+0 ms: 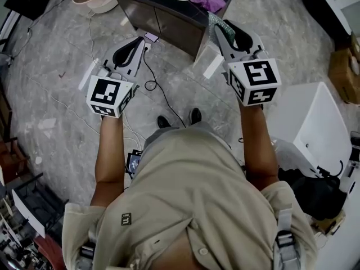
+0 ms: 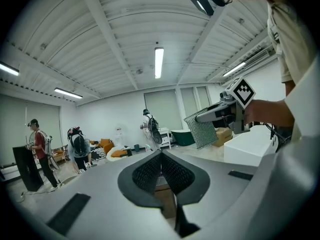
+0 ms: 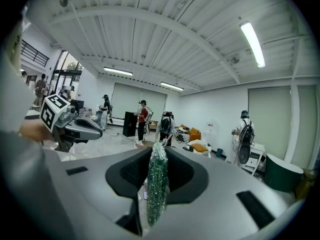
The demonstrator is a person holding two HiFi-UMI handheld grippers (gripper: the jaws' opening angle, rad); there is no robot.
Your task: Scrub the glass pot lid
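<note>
Right gripper [image 3: 159, 148] on green scourer [image 3: 157, 189]

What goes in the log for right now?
left gripper: shut, empty | right gripper: shut on scrubber | scrubbing: not started

Both bare forearms [image 1: 109, 151] stretch forward; the grey left gripper [image 1: 139, 41] has jaws pressed together, the grey right gripper [image 1: 220, 31] pinches a green mesh scouring pad [image 3: 158, 184]
</note>
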